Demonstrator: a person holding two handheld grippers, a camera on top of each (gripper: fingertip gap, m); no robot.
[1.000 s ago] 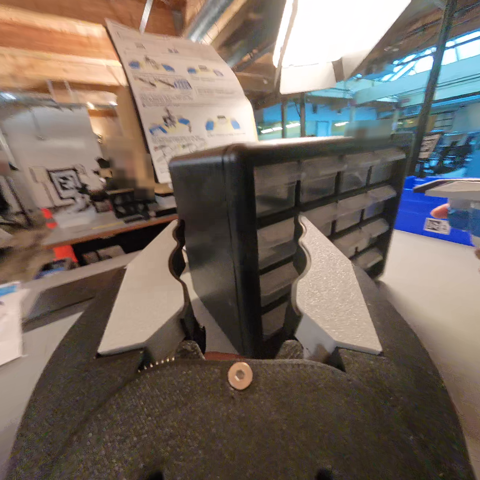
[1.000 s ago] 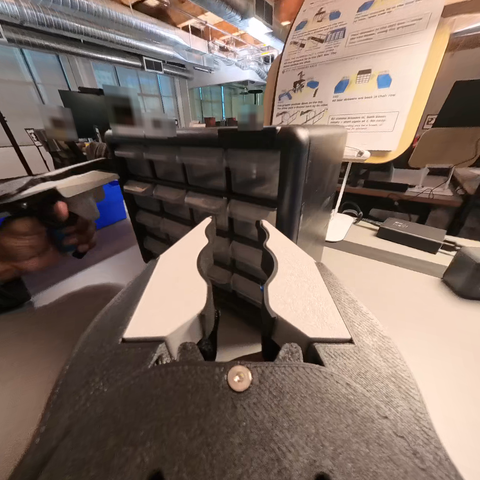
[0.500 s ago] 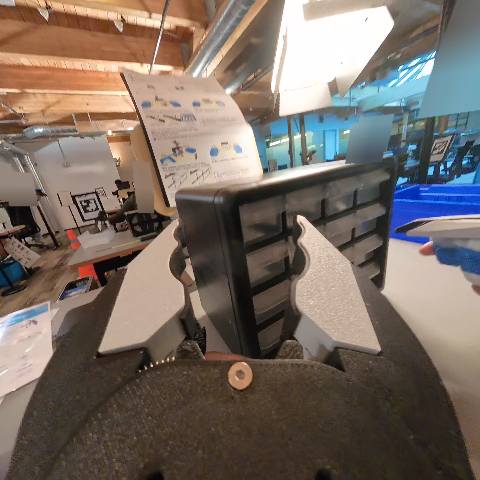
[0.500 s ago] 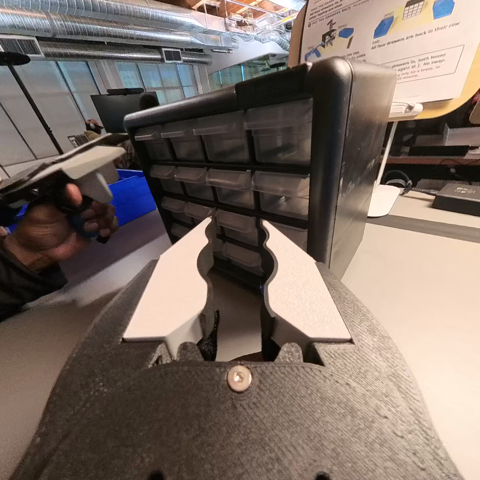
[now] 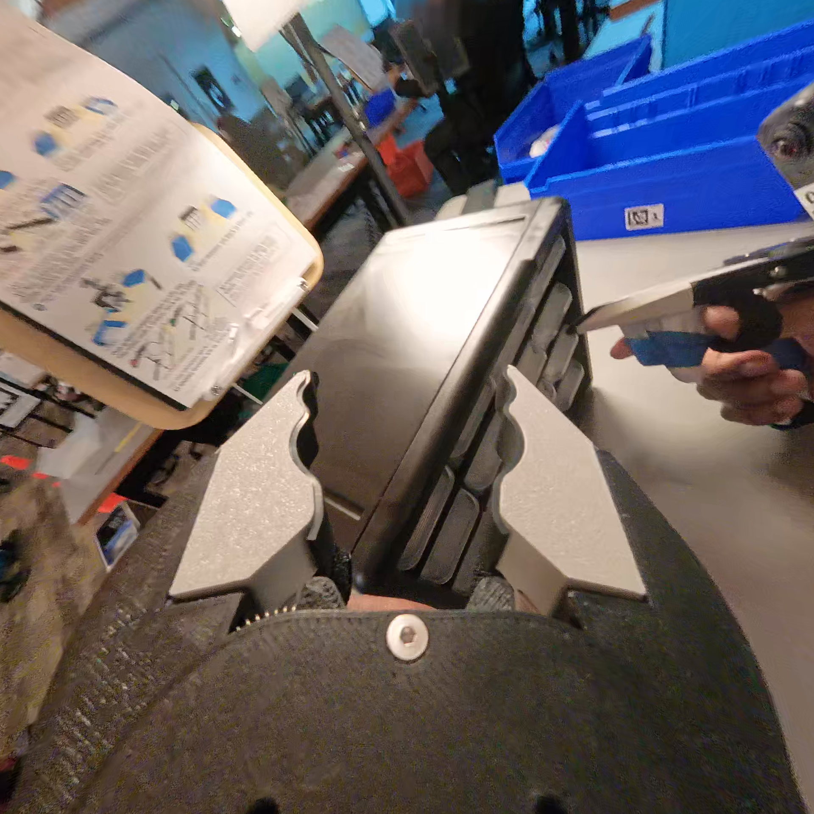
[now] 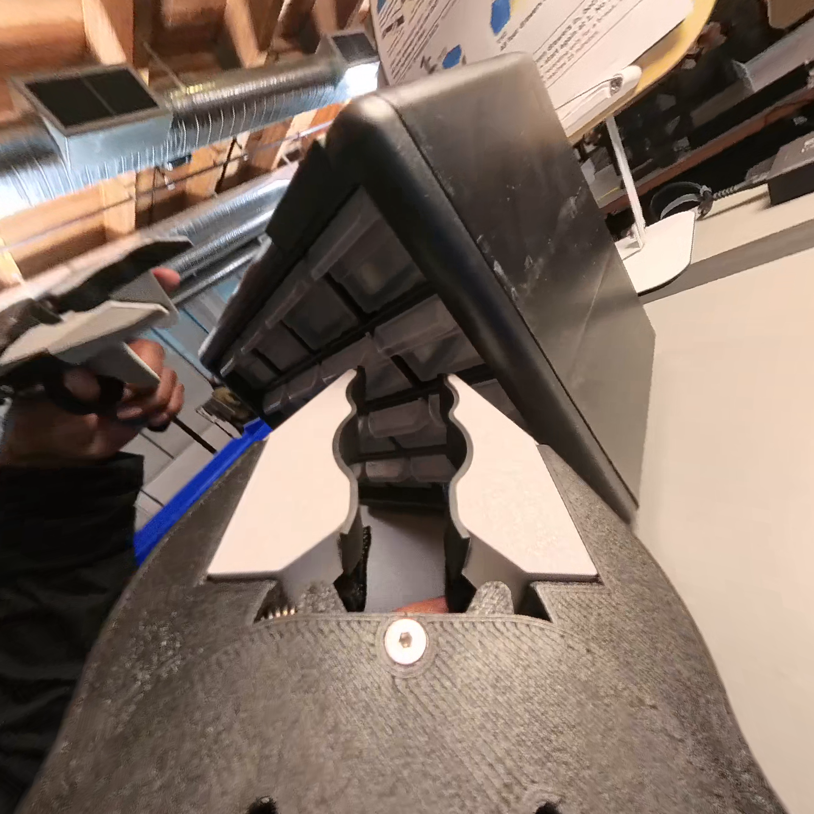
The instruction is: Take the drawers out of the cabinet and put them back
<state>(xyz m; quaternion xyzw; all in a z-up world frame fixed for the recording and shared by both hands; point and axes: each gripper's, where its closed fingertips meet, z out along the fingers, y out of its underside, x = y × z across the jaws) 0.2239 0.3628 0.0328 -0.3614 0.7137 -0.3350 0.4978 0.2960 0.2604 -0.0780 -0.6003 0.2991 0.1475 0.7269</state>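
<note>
Left wrist view puts your left gripper [image 5: 407,396] high over the cabinet [image 5: 423,334], fingers spread wide across its front top edge with daylight on both sides, so it holds nothing. You are looking down on the cabinet's shiny black top, and the drawers [image 5: 546,339] run away along the face to the right of that edge. The cabinet stands on the grey table [image 5: 687,462], with blue bins [image 5: 660,145] behind it.

Right wrist view shows your right gripper [image 6: 403,387] low and close to the drawer face, tilted, its fingers also apart and closed on nothing. A drawer [image 6: 398,423] in one of the lower rows shows in the gap between the tips, with air either side of it. From the left wrist view, the tip of that right gripper [image 5: 586,323] sits just at the drawer fronts, near the far column; whether it touches one, you cannot tell.

So the right hand is the nearer one to any drawer, and no drawer looks pulled out yet. The drawers slide straight out from the face, towards your right gripper, so its fingers probably need to square up with the face before they close on a handle lip. The left gripper sits best placed to steady the cabinet.
</note>
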